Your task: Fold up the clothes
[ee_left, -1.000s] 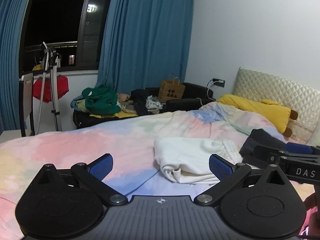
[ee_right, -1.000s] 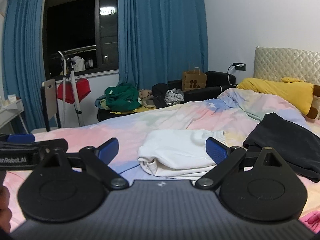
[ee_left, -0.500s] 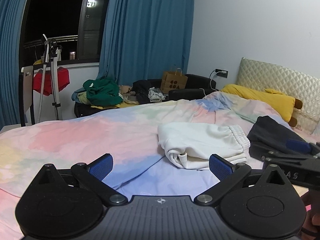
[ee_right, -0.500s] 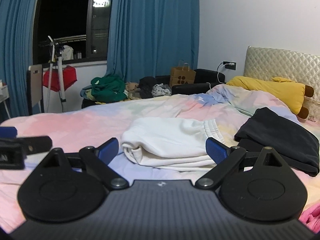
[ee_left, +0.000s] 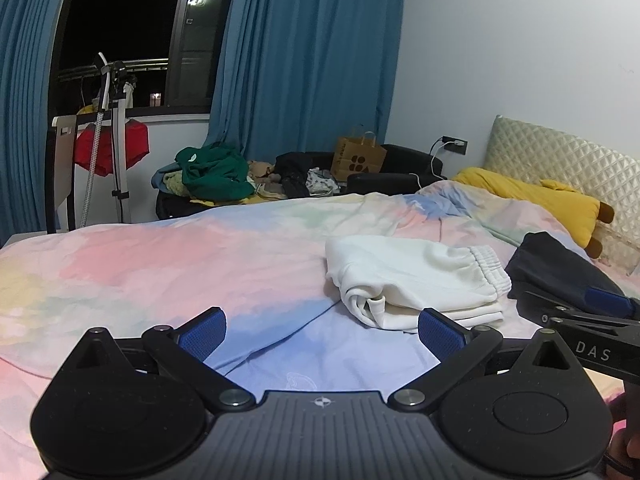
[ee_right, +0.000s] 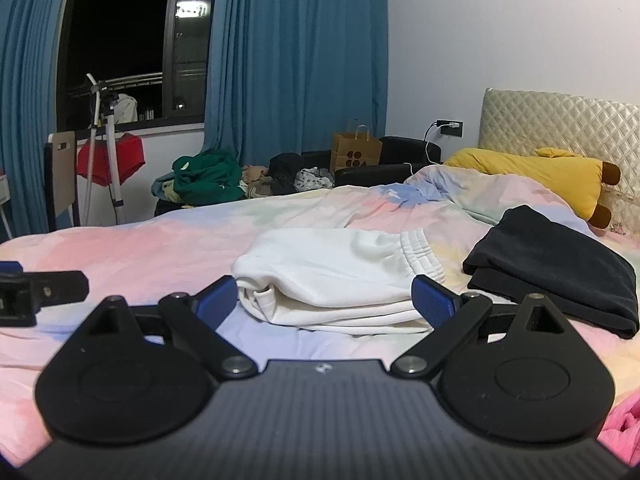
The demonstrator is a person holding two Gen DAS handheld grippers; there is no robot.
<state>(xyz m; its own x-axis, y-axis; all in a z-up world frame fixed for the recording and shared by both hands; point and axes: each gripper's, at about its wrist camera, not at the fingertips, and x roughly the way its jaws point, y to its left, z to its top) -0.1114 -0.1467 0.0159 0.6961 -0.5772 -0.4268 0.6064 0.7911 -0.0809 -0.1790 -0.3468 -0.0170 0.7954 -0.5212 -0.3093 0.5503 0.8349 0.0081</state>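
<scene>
"DAS" on the right gripper point(ee_left: 588, 322)

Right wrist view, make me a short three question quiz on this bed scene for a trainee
1. True or false: the white garment lies folded on the bedspread.
2. Which lies nearer the headboard: A) the white garment, B) the black garment?
3. Fill in: the right hand-held gripper has its jaws ____ and holds nothing.

Key: 1 true; 2 B; 3 open. The left hand-held gripper is open and empty too.
</scene>
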